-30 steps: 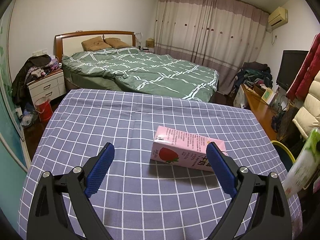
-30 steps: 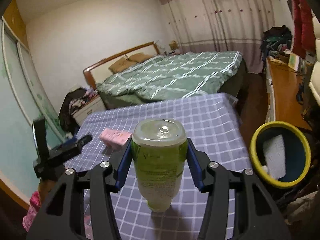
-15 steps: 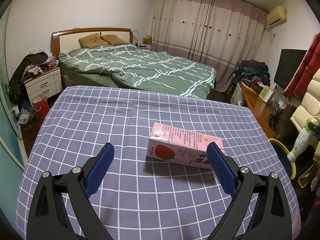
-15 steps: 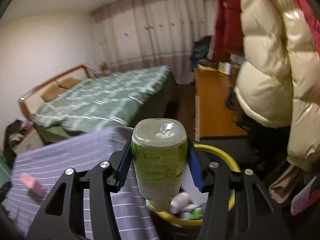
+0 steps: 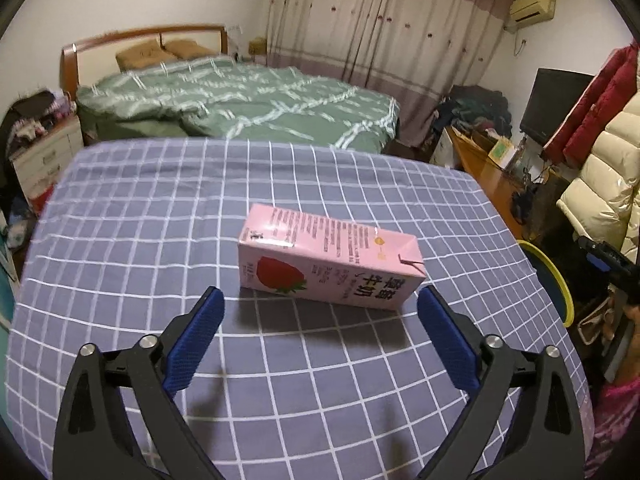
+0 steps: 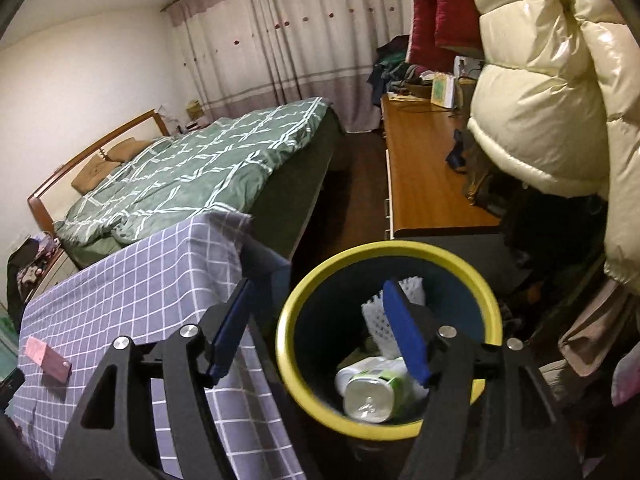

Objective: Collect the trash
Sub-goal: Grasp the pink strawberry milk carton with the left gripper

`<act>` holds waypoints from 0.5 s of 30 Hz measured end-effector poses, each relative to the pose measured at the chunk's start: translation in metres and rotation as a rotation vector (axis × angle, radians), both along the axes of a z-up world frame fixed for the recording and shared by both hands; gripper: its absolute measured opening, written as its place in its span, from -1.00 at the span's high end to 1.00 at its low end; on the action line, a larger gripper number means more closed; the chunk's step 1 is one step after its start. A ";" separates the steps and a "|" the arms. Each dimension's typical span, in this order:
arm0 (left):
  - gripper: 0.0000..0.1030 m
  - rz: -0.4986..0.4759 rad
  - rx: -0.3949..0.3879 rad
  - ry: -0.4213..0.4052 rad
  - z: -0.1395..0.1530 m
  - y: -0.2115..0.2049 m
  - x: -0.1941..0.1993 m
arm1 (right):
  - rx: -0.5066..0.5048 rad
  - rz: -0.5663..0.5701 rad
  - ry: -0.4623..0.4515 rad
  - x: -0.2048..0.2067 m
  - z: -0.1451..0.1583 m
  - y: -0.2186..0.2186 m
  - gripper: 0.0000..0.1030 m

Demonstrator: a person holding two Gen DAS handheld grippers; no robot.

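Checked cloth covers the surface [image 5: 140,240], where the pink carton [image 5: 328,264] lies ahead of the left hand-held gripper [image 5: 320,320], fingers apart, open cloth all round. Rightward, past the edge, the right hand-held gripper [image 6: 316,332] has just spread, dropping the bottle [image 6: 372,392] into the bin [image 6: 288,344]; carton next.

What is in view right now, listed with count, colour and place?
Milk carton: one, pink, lying on its side on the table, ahead of the left gripper.
Bottle: one, green and white, inside the bin.
White mesh piece: one, inside the bin, behind the bottle.
Bin: one, dark with yellow rim, on the floor beside the table.
Table: one, purple checked cloth.
Bed: one, green quilt, beyond the table.
Desk: one, wooden, along the wall.
Jacket: one, cream, hanging above the bin.
Left gripper: open, empty.
Right gripper: open, empty, over the bin.
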State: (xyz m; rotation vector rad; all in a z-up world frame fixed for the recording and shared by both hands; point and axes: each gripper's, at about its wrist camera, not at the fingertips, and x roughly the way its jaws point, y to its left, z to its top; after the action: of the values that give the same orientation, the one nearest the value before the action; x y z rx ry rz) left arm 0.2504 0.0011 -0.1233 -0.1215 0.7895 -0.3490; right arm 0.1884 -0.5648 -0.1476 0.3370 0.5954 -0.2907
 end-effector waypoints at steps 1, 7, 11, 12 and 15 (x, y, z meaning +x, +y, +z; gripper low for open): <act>-0.88 -0.005 -0.021 0.025 -0.002 0.001 0.006 | 0.001 0.006 -0.001 -0.001 0.000 0.004 -0.23; -0.88 -0.006 -0.065 0.079 -0.011 0.007 0.036 | 0.023 0.029 0.005 0.001 -0.005 0.005 -0.24; -0.88 -0.037 -0.066 0.080 -0.016 0.003 0.046 | 0.027 0.033 0.010 0.000 -0.008 0.003 -0.24; -0.88 -0.050 -0.068 0.078 -0.016 0.001 0.047 | 0.029 0.031 0.012 -0.001 -0.008 0.002 -0.24; -0.88 -0.104 -0.058 0.050 -0.013 -0.008 0.042 | 0.039 0.030 0.012 -0.002 -0.010 0.000 -0.24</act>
State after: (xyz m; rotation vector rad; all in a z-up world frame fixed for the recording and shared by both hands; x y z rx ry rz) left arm 0.2924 -0.0068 -0.1360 -0.1447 0.8371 -0.4690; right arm 0.1864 -0.5650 -0.1578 0.3641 0.6183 -0.2522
